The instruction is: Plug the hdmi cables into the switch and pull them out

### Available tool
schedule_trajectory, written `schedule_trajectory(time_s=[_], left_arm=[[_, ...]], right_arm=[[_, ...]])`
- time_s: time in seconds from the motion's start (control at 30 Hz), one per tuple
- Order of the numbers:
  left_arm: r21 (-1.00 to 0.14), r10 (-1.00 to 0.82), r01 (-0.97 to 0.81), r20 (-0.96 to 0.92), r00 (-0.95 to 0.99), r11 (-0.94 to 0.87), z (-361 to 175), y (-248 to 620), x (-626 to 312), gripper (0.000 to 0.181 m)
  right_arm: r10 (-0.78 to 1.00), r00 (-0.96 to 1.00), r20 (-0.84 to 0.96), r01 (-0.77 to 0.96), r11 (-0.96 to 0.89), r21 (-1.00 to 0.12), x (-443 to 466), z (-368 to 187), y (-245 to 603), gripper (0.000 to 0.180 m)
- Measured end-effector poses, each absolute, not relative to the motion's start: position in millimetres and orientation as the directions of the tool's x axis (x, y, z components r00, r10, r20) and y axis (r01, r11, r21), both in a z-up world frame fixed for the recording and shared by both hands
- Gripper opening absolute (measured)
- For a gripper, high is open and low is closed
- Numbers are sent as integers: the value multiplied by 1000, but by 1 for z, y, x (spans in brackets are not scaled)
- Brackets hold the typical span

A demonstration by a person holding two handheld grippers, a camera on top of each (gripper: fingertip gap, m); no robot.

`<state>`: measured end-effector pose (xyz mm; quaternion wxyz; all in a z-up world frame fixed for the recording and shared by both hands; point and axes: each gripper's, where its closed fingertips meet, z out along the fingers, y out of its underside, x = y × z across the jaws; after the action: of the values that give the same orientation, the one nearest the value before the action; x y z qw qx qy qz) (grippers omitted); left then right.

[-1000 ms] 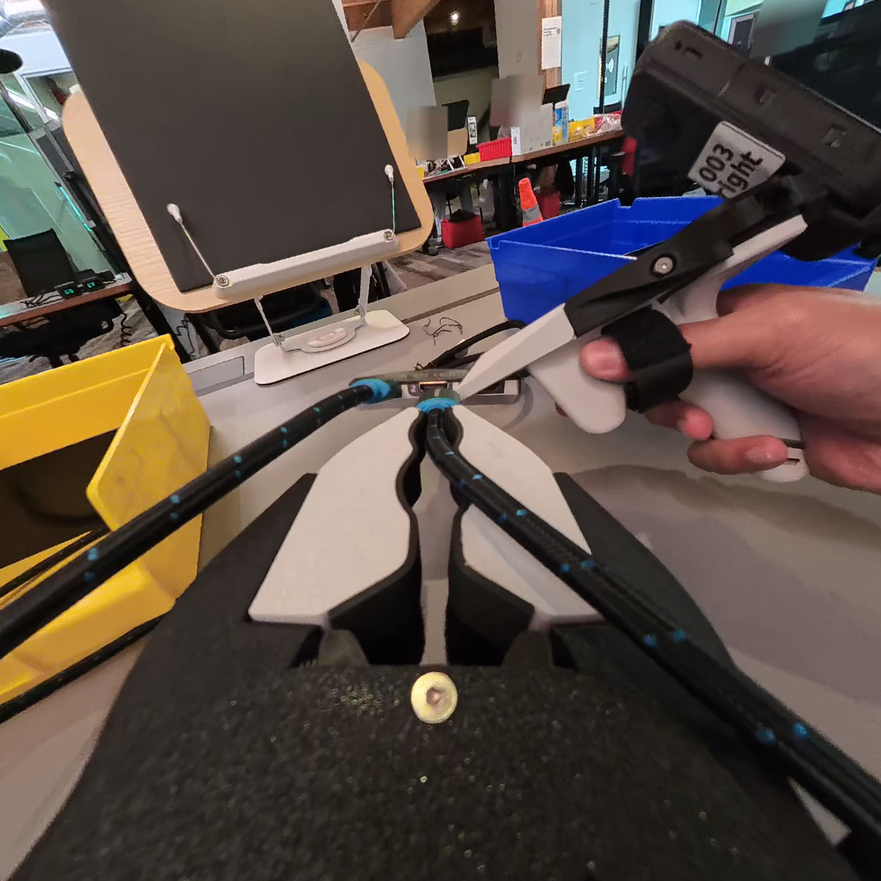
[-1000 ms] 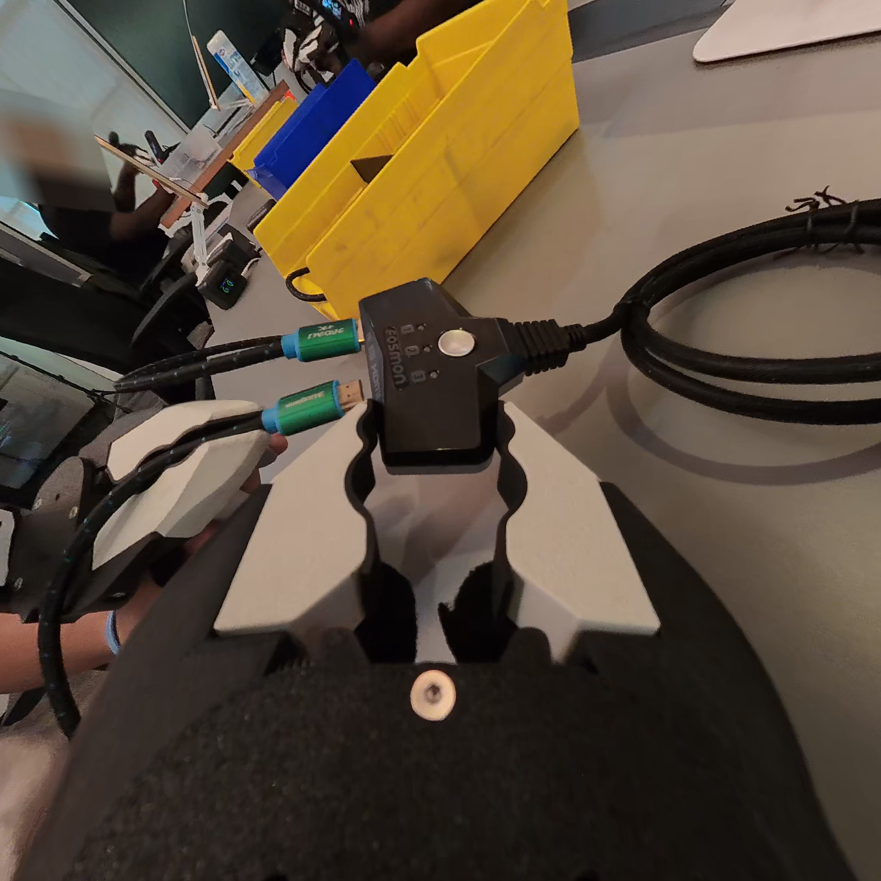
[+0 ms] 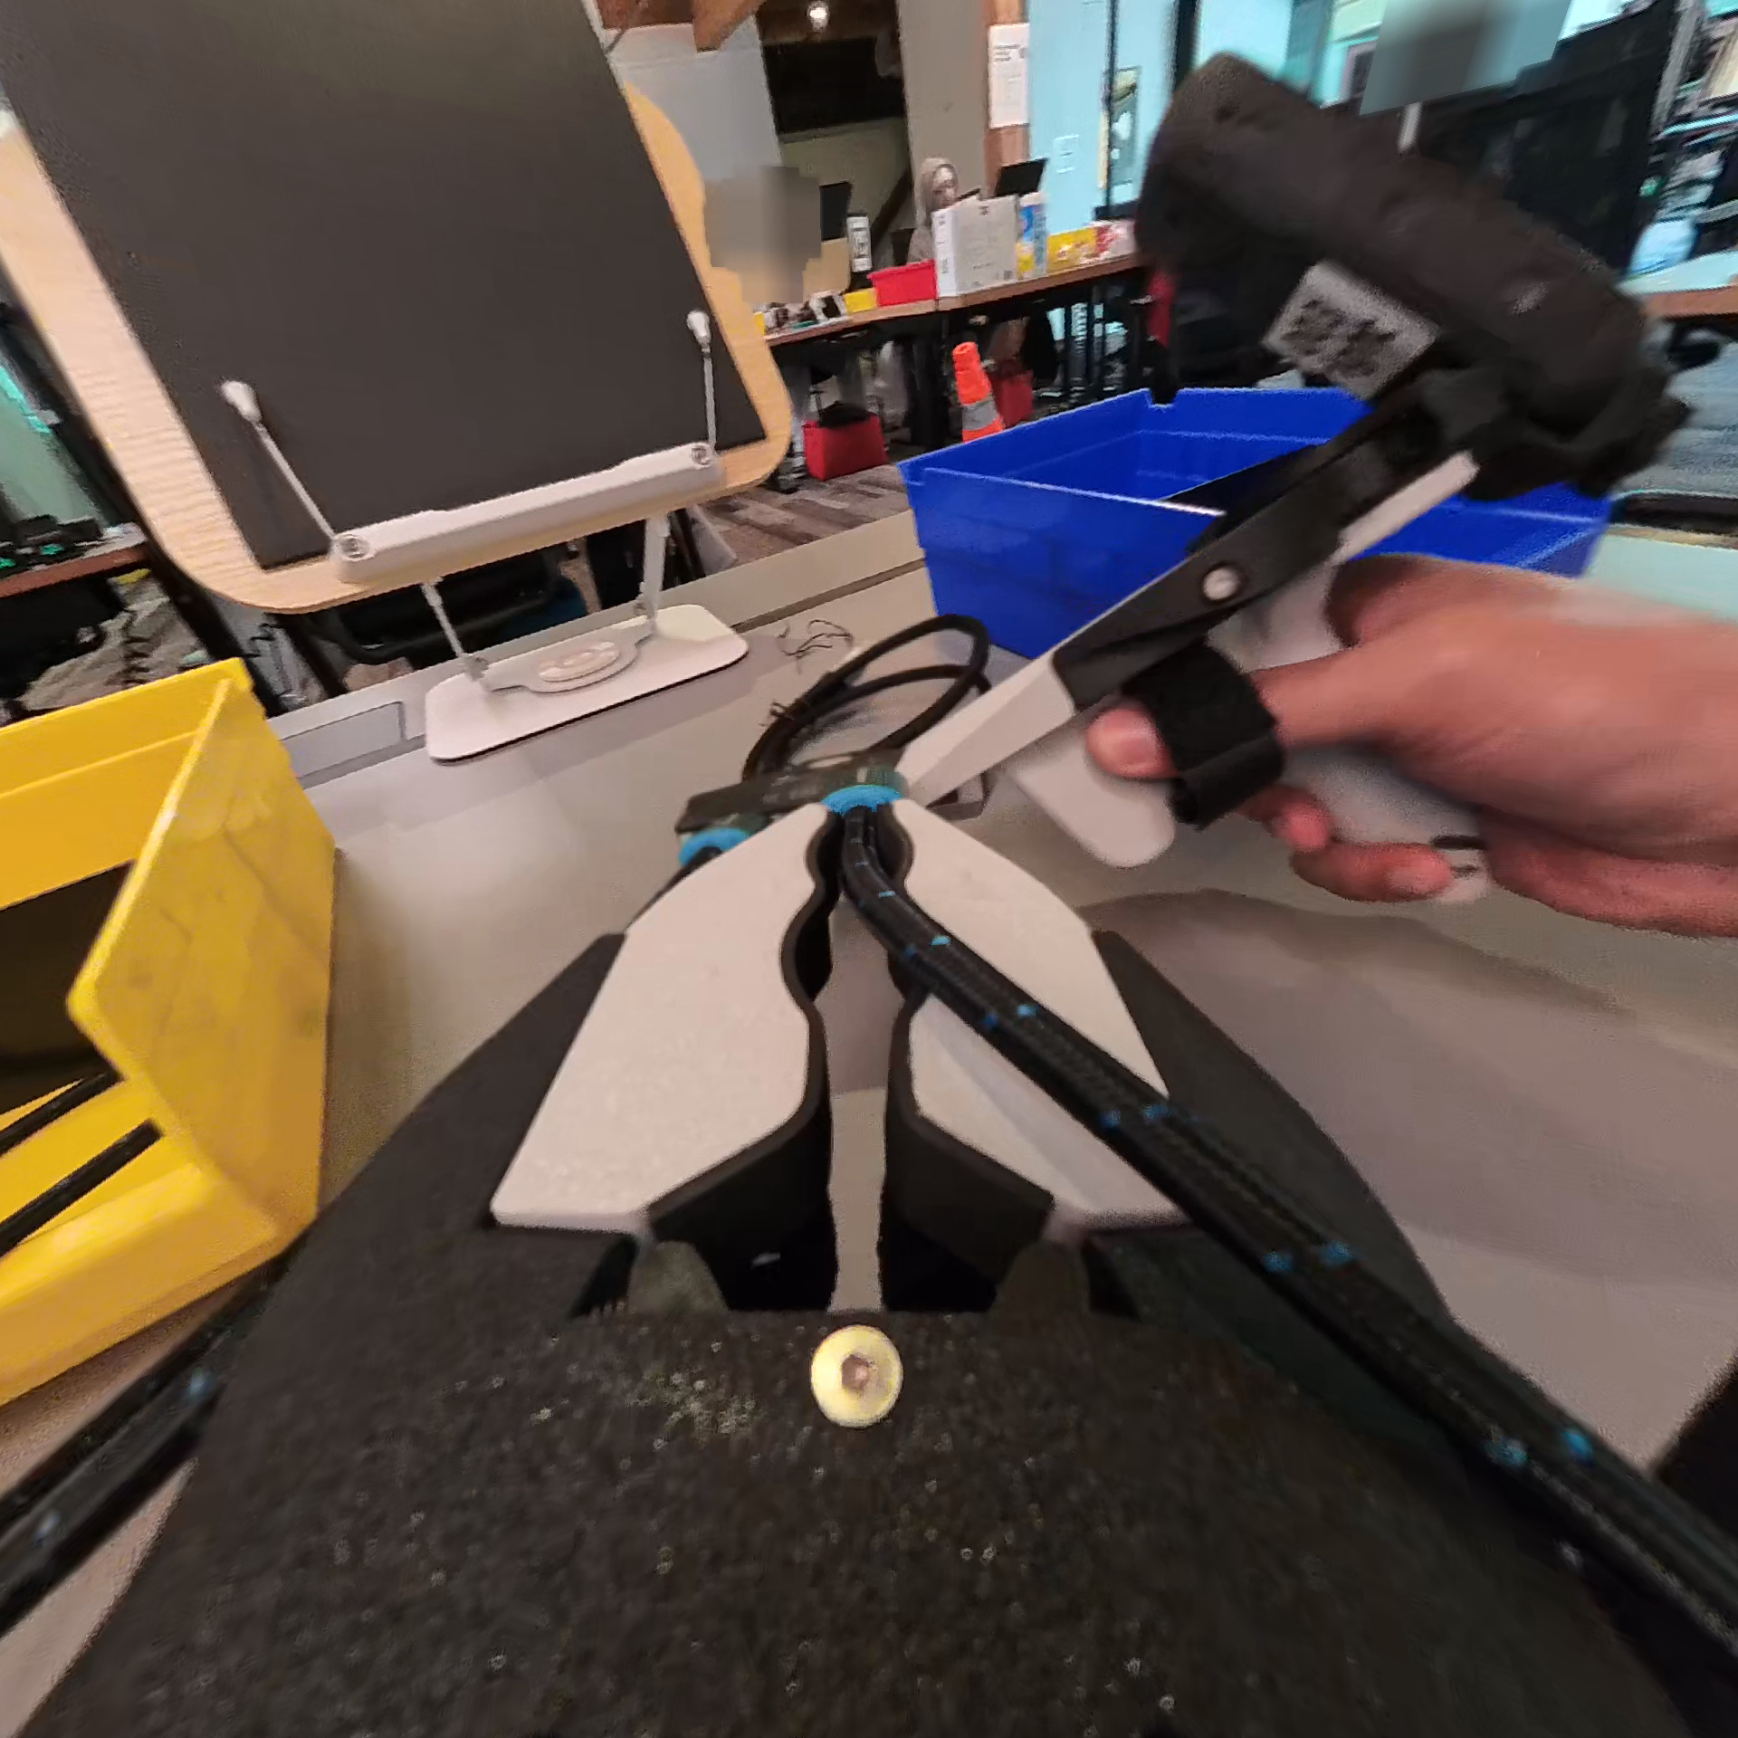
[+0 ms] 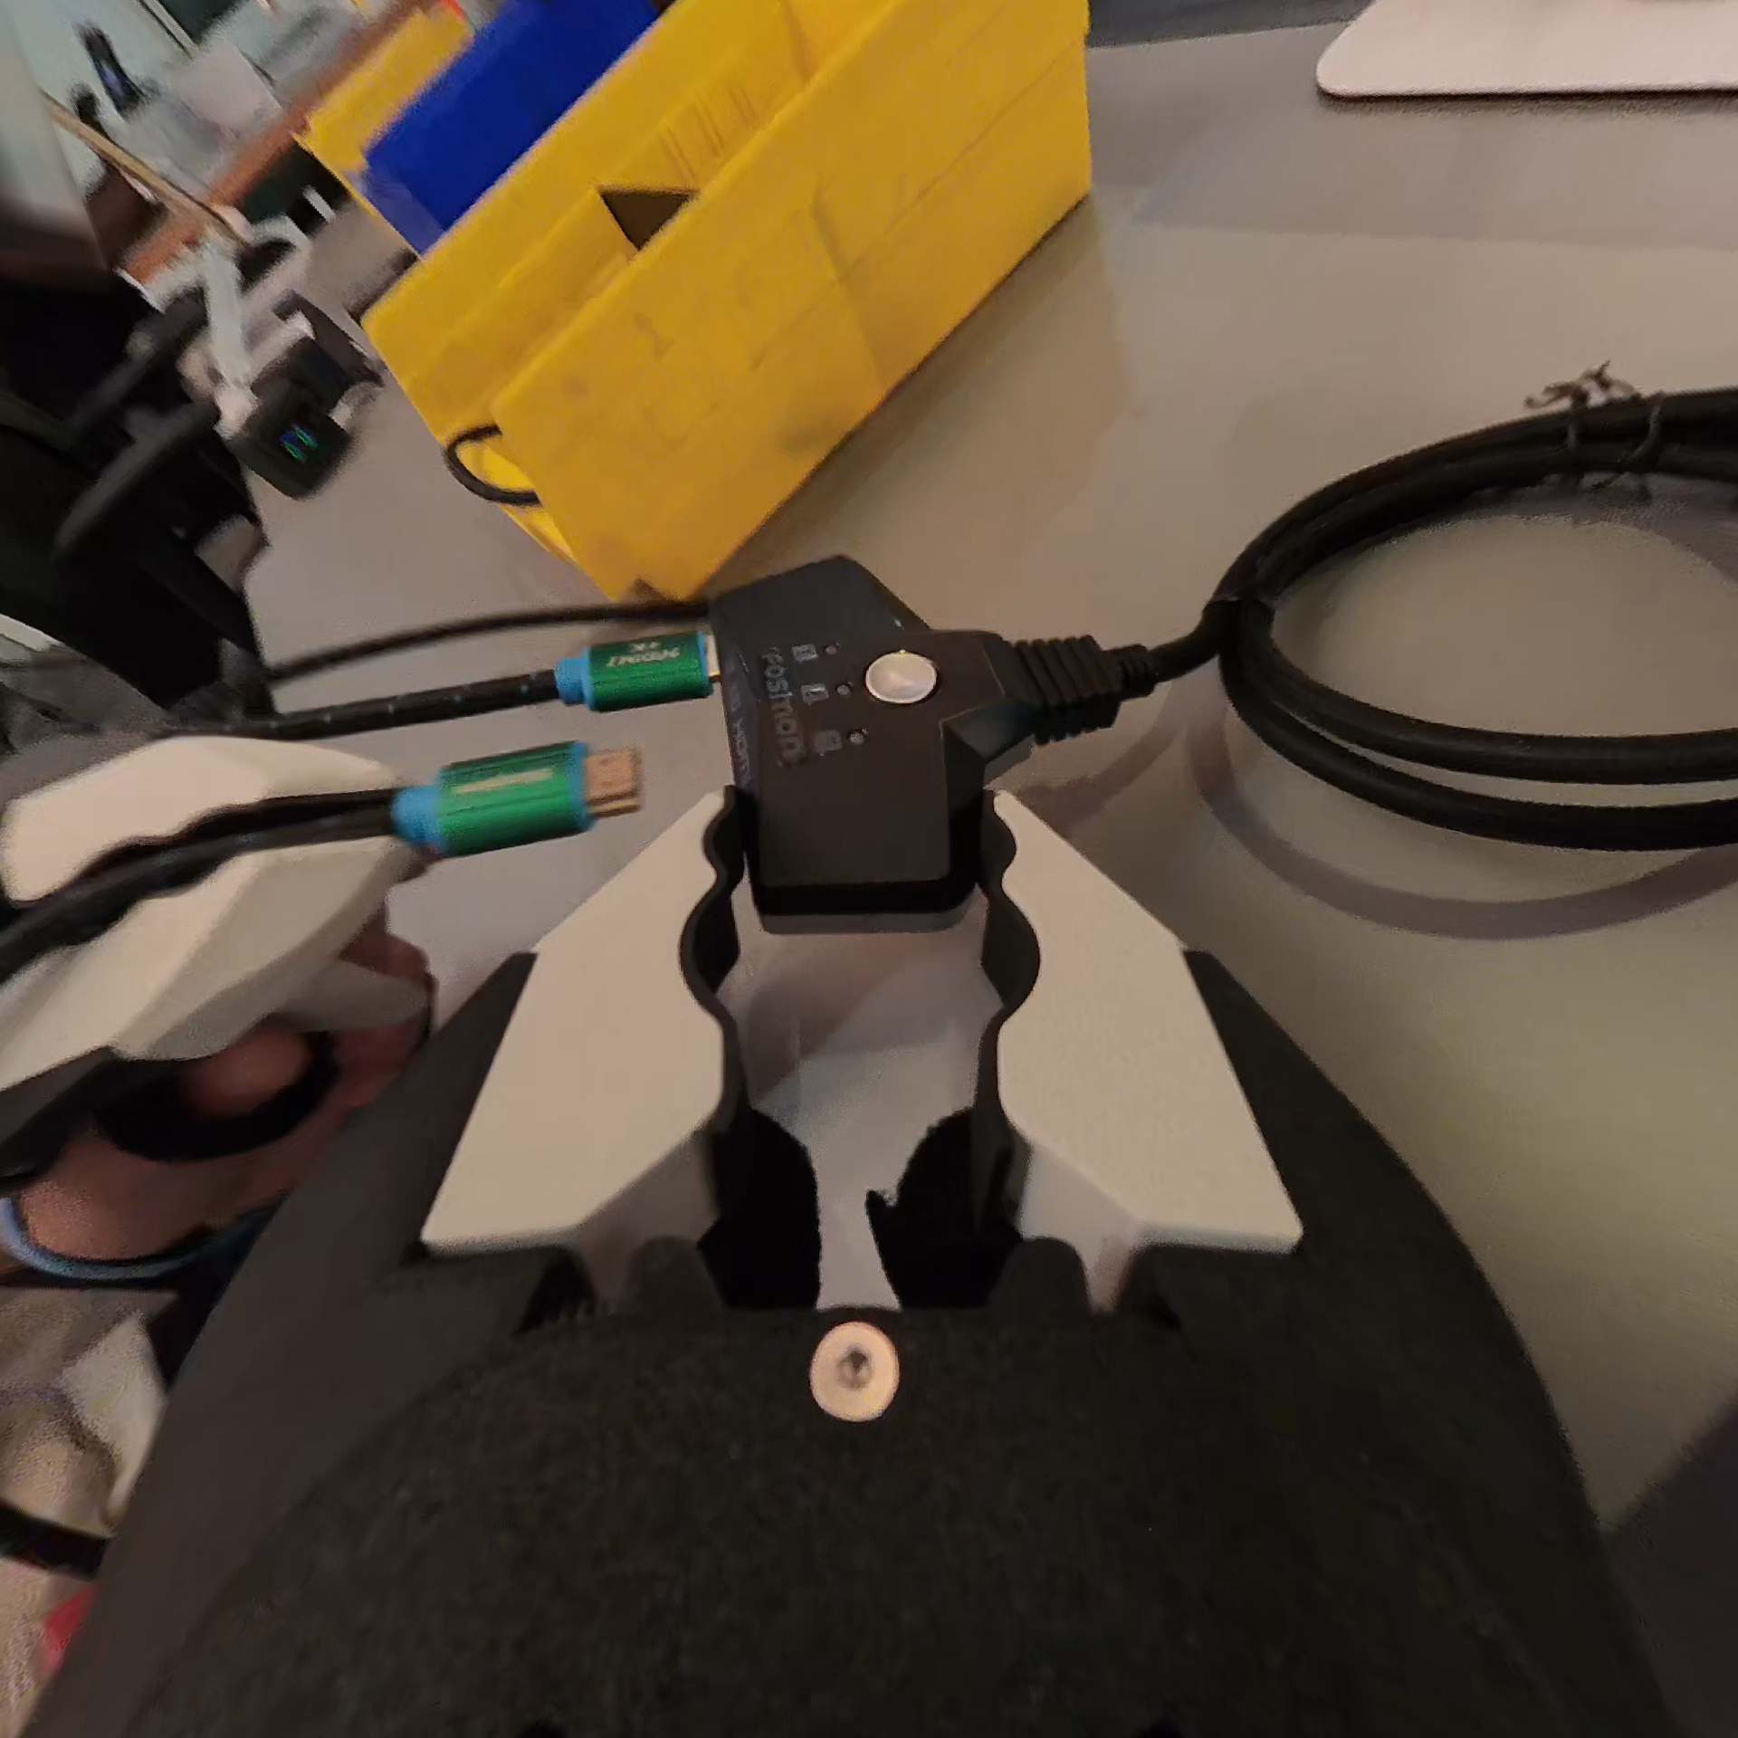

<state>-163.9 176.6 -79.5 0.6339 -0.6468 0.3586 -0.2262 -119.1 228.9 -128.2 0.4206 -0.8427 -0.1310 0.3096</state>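
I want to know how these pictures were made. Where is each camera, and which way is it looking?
Left wrist view: sits on the left gripper, looking along its fingers shut on a cable, toward the switch; the right gripper and a hand show.
Right wrist view: sits on the right gripper, looking at the switch it clamps; the left gripper shows at left.
Both share the switch, the yellow bin and the table.

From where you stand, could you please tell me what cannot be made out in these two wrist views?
- Ports on the black HDMI switch: the right wrist view shows only its top; in the left wrist view the left gripper covers them.
- Far ends of both braided cables: cut off by the frame edges.
- Whether the upper green-shelled plug is fully seated: blurred.
- Contents of the yellow plastic bin: hidden by its walls.
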Motion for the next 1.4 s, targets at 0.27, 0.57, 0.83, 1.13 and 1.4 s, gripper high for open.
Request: schedule_trajectory(time_s=[0.27,0.57,0.83,1.13,1.4], left_arm=[[-996,-871,-77,-4,491,-38,-63,127,-169,6],[-996,-824,-33,-91,560,87,-34,166,-218,7],[-989,-858,78,147,493,-124,-44,171,-218,6],[-981,-875,89,196,443,-175,-47,161,-208,6],[-968,-905,97,251,343,-231,-46,163,-207,16]], right_arm=[[420,847,-327,44,-667,-744,-91,-166,231,52],[613,707,-353,-59,-447,-893,-121,-85,219,65],[802,578,149,226,18,-974,-196,-54,172,40],[795,553,249,282,103,-954,-200,-56,179,32],[897,442,1,191,-93,-977,-191,-62,189,16]])
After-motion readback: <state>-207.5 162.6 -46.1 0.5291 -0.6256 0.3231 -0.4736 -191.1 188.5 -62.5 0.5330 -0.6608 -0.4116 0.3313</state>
